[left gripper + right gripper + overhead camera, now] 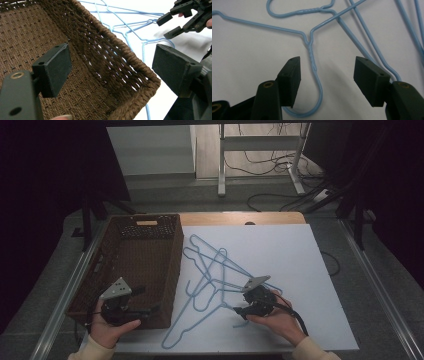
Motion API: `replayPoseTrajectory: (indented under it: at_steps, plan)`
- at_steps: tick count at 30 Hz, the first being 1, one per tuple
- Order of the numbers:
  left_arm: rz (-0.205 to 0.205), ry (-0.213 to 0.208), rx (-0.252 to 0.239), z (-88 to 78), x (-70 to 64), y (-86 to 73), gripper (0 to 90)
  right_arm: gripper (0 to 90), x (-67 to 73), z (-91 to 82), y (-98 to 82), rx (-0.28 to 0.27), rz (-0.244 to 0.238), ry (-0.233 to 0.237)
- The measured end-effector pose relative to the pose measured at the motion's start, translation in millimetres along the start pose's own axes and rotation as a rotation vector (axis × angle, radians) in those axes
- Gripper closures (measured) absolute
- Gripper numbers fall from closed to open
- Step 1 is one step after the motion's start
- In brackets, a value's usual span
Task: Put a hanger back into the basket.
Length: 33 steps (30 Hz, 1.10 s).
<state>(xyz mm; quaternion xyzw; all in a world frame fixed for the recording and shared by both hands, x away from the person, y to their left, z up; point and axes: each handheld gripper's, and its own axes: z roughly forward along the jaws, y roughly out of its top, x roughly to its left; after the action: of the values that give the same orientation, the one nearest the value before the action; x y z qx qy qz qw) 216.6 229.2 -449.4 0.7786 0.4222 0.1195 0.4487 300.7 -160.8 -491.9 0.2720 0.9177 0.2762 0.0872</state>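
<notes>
Hanger hook [317, 75] between open right tool [325, 75]

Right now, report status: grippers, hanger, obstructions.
Right gripper open, astride hanger hook, pads not touching. Left gripper open, empty, over basket. Other hangers overlap, tangled.

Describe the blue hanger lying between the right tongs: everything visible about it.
The blue hanger looks like thin wire with a light-blue coating. Its two shoulders meet at a twisted neck that runs into a rounded hook. It lies flat on the white table sheet, hook toward the right tongs, whose open jaws straddle the neck and hook without pressing on it. Another hanger's wires cross over one of its shoulders.
</notes>
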Motion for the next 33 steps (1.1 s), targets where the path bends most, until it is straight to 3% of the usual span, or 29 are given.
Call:
replayPoseTrajectory:
  at_steps: [8, 17, 27, 33]
  plan:
    - [0.000, 0.001, 0.000, -0.4, -0.1, 0.1, 16.5, 48.8, 6.4, 12.9, 10.9, 0.055, -0.046, 0.010]
    - [0.002, -0.001, -0.001, -0.7, -0.2, 0.0, 16.5, 63.3, 11.9, 24.0, 15.1, 0.155, -0.107, -0.007]
    - [0.008, -0.001, -0.003, -0.6, -2.8, 1.0, 16.6, 84.0, 9.8, 26.2, 19.0, 0.187, -0.116, 0.046]
    - [0.019, -0.004, -0.008, -1.4, -7.5, 3.4, 17.0, 85.5, 8.2, 24.1, 19.5, 0.197, -0.095, 0.073]
